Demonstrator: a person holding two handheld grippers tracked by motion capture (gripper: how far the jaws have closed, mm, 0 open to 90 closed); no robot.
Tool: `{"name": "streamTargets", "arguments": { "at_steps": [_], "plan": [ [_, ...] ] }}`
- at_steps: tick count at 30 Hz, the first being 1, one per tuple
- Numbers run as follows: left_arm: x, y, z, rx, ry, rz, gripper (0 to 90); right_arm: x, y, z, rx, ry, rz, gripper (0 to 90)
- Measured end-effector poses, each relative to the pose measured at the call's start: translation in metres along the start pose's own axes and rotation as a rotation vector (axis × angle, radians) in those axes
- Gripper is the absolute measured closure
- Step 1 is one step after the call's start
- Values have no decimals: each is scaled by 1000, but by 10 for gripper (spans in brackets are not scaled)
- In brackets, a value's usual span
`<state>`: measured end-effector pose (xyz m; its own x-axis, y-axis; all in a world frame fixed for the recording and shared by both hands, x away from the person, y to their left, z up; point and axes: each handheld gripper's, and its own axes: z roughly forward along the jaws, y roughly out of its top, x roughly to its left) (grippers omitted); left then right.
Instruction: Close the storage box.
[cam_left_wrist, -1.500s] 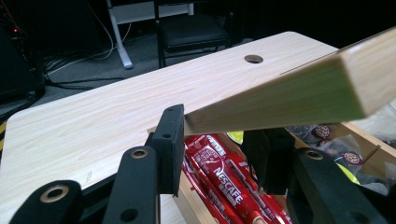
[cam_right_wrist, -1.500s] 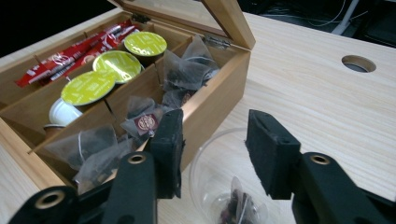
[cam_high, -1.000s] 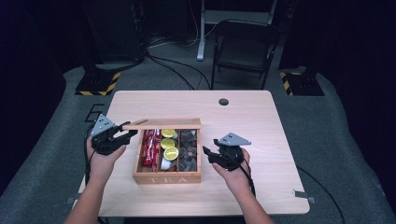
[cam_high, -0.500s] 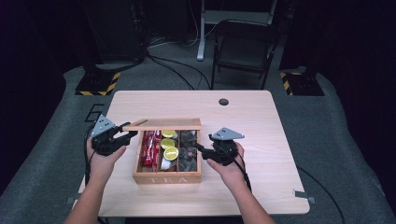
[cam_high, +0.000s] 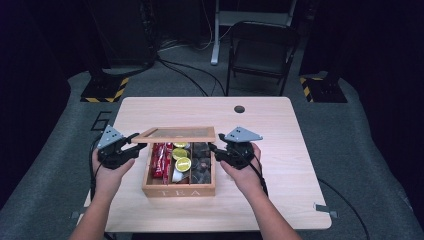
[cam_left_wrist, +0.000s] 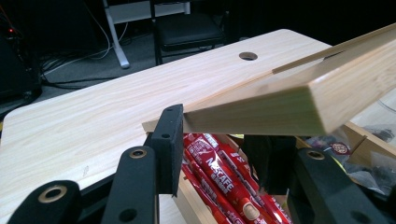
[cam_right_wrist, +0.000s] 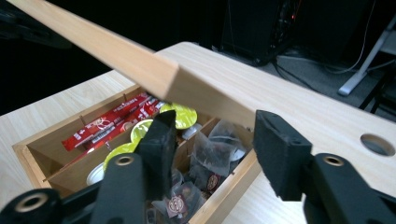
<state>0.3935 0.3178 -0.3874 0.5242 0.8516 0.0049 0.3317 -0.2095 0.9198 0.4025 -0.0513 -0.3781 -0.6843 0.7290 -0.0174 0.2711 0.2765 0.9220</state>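
Observation:
A wooden tea box stands mid-table with its lid raised and nearly level above it. My left gripper is at the lid's left corner; in the left gripper view its jaws close on the lid's edge. My right gripper is at the box's right side. In the right gripper view it stands open just under the lid's corner. Inside the box lie red Nescafe sticks, green-topped pods and dark tea bags.
The light wooden table has a round cable hole at its far side. Behind it on the grey floor are a folding chair, cables and a stand leg. Bare tabletop lies on both sides of the box.
The lid has come up from a slight tilt to nearly level. My right gripper has moved left, up to the box's right side under the lid. The left hand has barely shifted.

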Motion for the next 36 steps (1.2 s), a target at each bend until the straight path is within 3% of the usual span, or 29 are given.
{"name": "streamTargets", "arguments": {
  "at_steps": [9,19,28,36],
  "plan": [
    [-1,-1,-2,-4,-7,-6,586,3,7,-8,-1,46,-21,616],
    [1,2,-8,-31,-25,-2,584,7,15,-11,-2,15,-52,626],
    [-3,12,-19,-32,-29,27,583,6,18,-10,1,10,-30,627],
    [-7,14,-22,-16,-5,39,598,5,18,-10,1,16,-19,626]
  ]
}}
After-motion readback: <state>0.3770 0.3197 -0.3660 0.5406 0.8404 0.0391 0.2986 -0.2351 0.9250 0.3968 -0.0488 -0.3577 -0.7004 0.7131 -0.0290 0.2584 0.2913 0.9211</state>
